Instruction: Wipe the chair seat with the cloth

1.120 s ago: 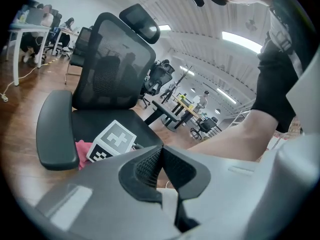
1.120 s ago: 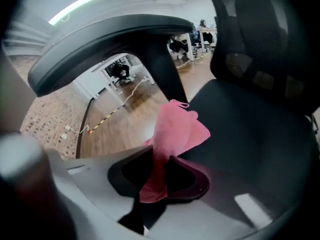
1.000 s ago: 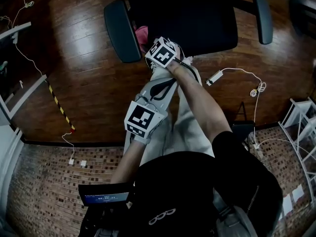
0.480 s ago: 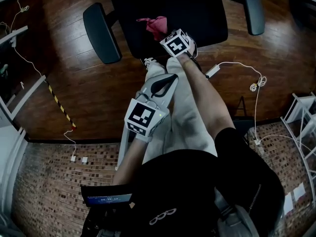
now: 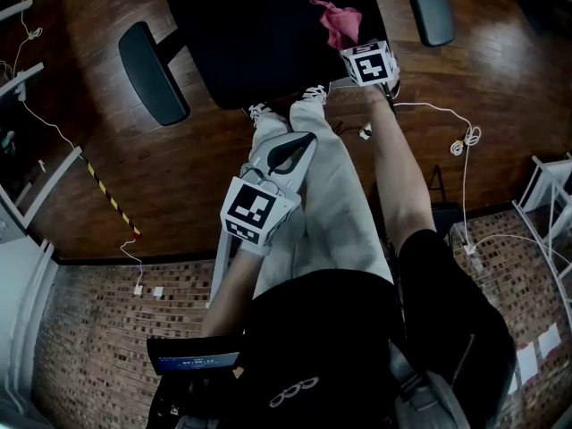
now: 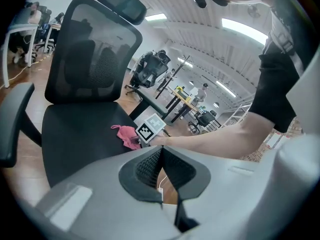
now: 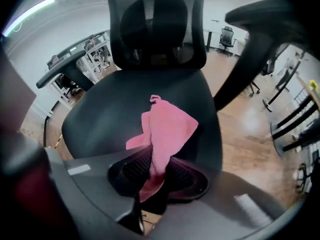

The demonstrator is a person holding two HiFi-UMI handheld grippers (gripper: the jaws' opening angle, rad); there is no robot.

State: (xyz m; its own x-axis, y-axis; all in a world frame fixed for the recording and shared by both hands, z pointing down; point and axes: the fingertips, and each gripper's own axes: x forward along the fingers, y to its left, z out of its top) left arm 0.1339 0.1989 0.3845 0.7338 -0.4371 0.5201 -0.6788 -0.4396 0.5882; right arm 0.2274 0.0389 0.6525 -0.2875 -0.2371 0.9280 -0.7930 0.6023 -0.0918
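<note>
The black chair seat (image 5: 259, 38) fills the top of the head view. My right gripper (image 5: 350, 45) is at the seat's front right edge, shut on the pink cloth (image 5: 338, 23), which lies spread on the seat. In the right gripper view the cloth (image 7: 167, 131) runs from between the jaws of the right gripper (image 7: 152, 171) out over the seat (image 7: 110, 111). My left gripper (image 5: 290, 150) is held back over the person's legs, short of the seat, jaws shut and empty. From the left gripper view (image 6: 161, 151) I see the seat (image 6: 75, 134) and the cloth (image 6: 126, 135).
Two dark armrests (image 5: 152, 71) (image 5: 427, 5) flank the seat. The backrest (image 7: 157, 26) rises behind it. A white cable (image 5: 451, 137) lies on the wood floor at right, striped tape (image 5: 107, 195) at left, and a white rack (image 5: 550, 204) at the far right.
The right gripper has dragged the pink cloth from the seat's front left corner across to its front right. The left gripper has kept its place over the legs.
</note>
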